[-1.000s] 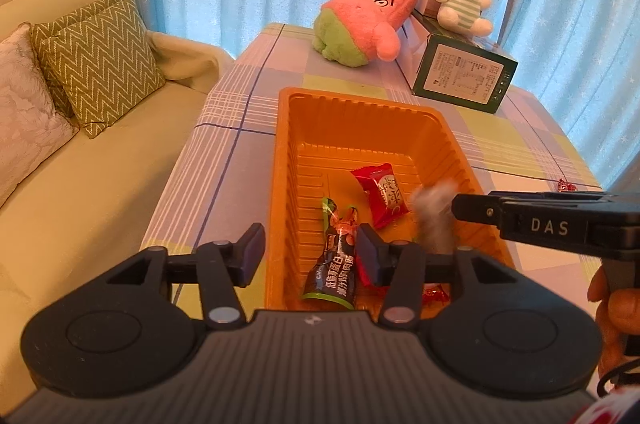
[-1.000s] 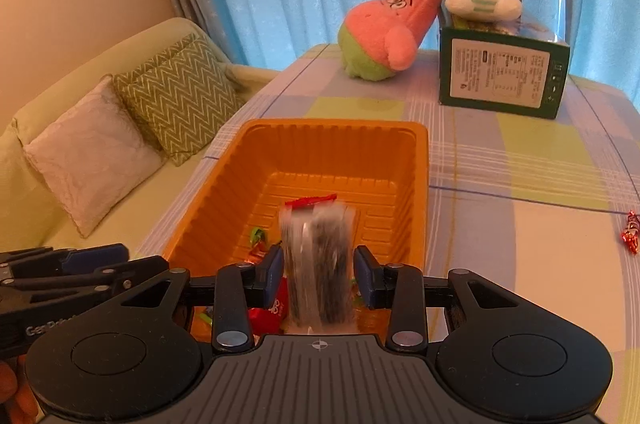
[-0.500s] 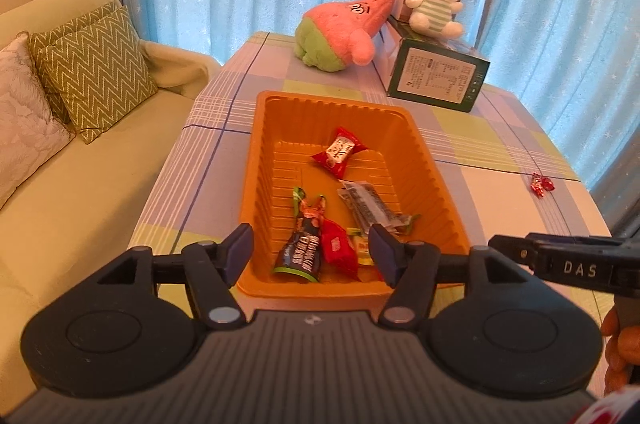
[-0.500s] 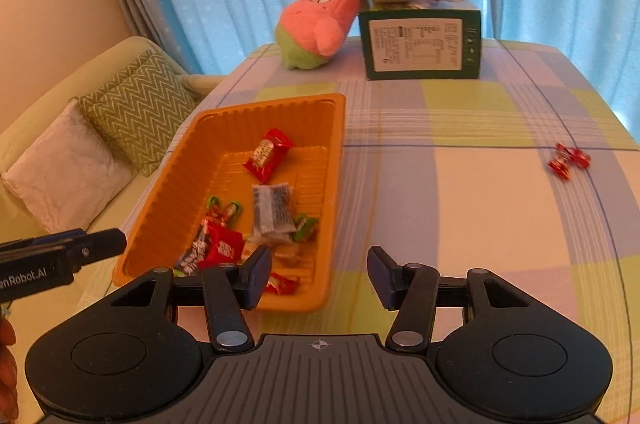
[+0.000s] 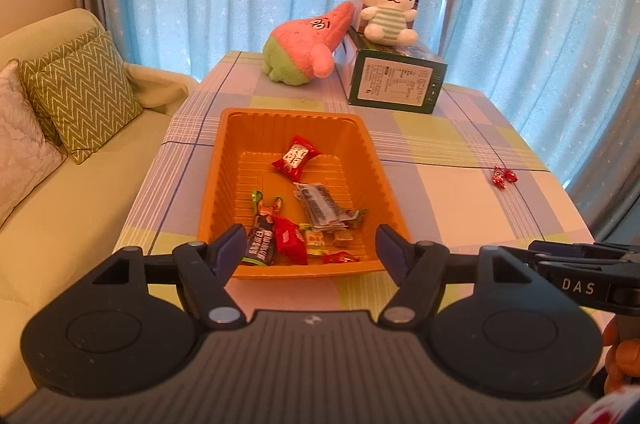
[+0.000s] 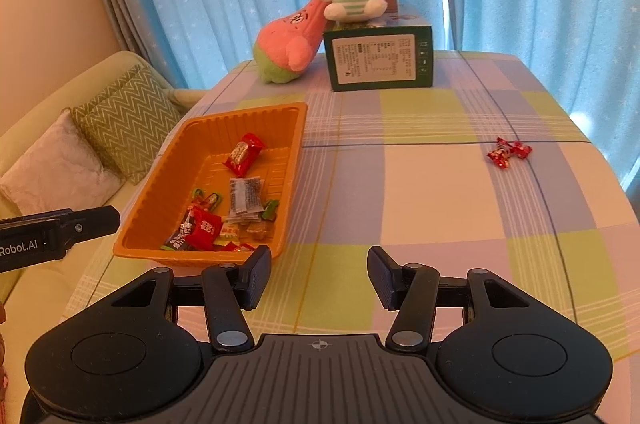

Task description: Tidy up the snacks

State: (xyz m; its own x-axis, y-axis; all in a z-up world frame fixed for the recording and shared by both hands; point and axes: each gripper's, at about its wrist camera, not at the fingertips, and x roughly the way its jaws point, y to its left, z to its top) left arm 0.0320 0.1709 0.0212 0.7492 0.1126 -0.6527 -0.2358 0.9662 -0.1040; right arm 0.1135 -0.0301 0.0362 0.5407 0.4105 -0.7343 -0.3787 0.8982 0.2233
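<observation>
Between drops right now. Left gripper (image 5: 310, 244) empty, fingers just been spreading, now wide, nothing between them, hanging over the near end of the orange tray (image 5: 362, 134). Right gripper (image 6: 319, 274) also empty, fingers partway apart, parked over bare desk (image 6: 420, 192) just right of the tray's near corner. Tray sitting toward the left edge of the desk, most wrappers piled at its near end: dark packet (image 5: 262, 244), red packet (image 5: 289, 239), clear grey packet (image 5: 318, 206), plus one red candy (image 5: 296, 158) nearer the middle. Only stragglers: two small red candies (image 6: 509, 152) near the right edge, well apart from the tray. Probably the right gripper's job next: swing over, drop low, pinch narrow on something that tiny and slippery.
</observation>
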